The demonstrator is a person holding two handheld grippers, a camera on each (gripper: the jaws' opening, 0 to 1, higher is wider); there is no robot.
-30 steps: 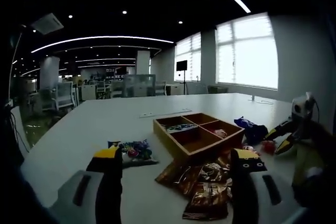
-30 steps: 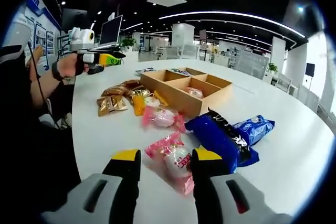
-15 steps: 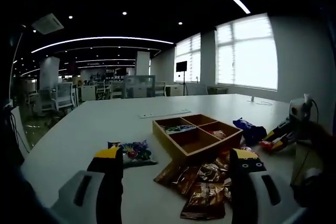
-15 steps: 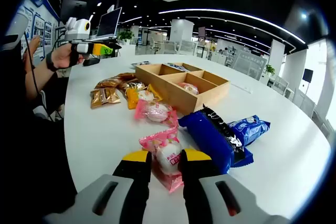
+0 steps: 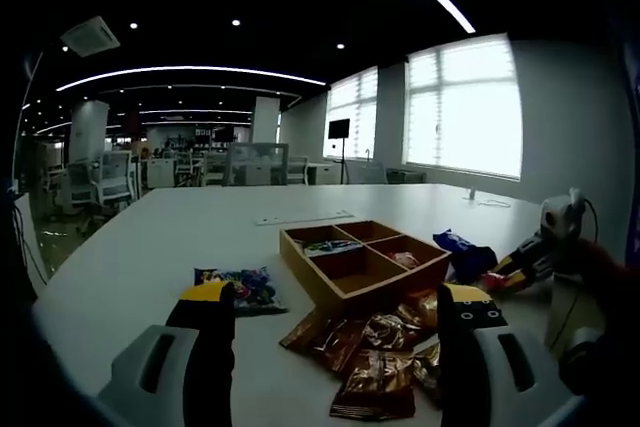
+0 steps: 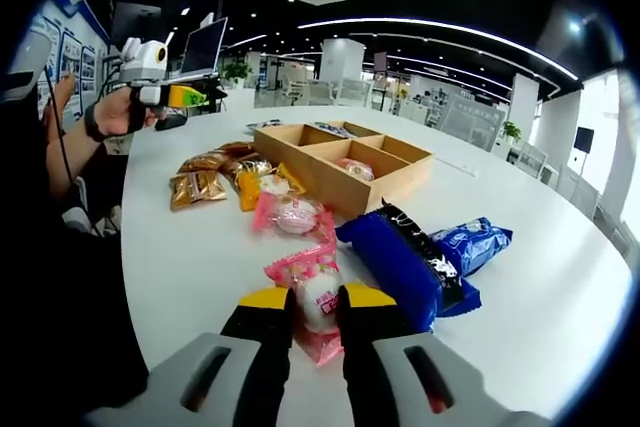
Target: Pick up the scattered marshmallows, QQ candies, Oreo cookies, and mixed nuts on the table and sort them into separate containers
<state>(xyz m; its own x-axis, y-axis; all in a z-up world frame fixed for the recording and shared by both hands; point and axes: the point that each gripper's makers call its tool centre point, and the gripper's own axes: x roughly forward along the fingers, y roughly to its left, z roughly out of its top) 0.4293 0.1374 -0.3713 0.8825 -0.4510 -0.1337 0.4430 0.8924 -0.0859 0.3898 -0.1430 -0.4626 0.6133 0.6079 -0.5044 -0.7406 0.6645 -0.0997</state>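
In the left gripper view, the left gripper (image 5: 340,322) hung above the table (image 5: 150,247) with its fingers spread wide and holding nothing. Brown nut packets (image 5: 375,372) lay just in front, touching the near side of the wooden tray (image 5: 345,292); a colourful candy bag (image 5: 240,285) sat left of the tray.

In the right gripper view, the right gripper (image 6: 315,307) had its fingers closed on the pink marshmallow packet (image 6: 312,292), resting on the table. It looked light, soft and crinkly, best pinched across its puffy middle. Blue Oreo packs (image 6: 410,262) lay just beside it, another pink packet (image 6: 290,215) between it and the tray.
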